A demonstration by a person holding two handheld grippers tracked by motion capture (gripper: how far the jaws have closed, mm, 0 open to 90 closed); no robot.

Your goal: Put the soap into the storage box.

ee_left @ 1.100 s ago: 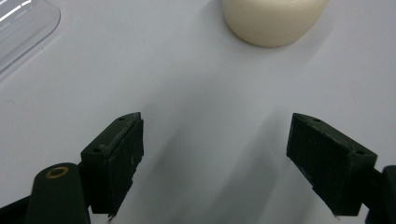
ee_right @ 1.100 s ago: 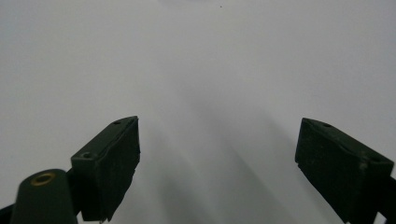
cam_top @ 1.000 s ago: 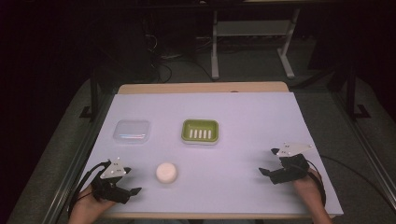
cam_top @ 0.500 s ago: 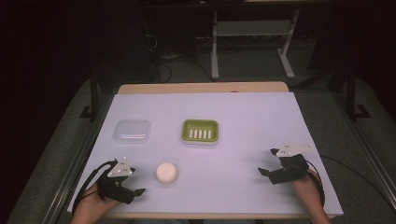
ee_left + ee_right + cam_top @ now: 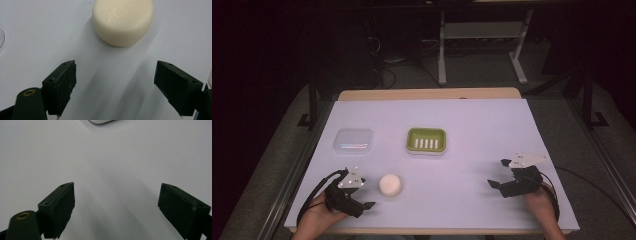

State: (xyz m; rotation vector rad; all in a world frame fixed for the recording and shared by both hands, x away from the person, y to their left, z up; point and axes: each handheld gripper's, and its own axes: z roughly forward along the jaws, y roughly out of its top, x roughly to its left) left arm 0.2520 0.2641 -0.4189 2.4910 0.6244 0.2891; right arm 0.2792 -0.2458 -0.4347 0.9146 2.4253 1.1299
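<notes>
Cream-white soap ahead of spread left jaws, the grab not yet made.

Cream-coloured and round, the soap bar [image 5: 123, 21] lies flat on the pale table cover [image 5: 472, 130], just beyond the tips of the left gripper [image 5: 362, 200], whose fingers [image 5: 61, 86] stand wide apart with nothing between them; the bar sits ahead and a little toward the right finger, apart from both. Past the bar, farther from the fingers, rest a clear lid [image 5: 353, 140] and a green soap dish [image 5: 426, 140], empty. Over at the right gripper [image 5: 498, 176], the fingers [image 5: 58, 207] are likewise spread over bare cover, holding nothing. My read: this is the approach to the soap. Next, the left gripper should ease forward until the bar lies between the fingers, then close gently, since soap may slip.
</notes>
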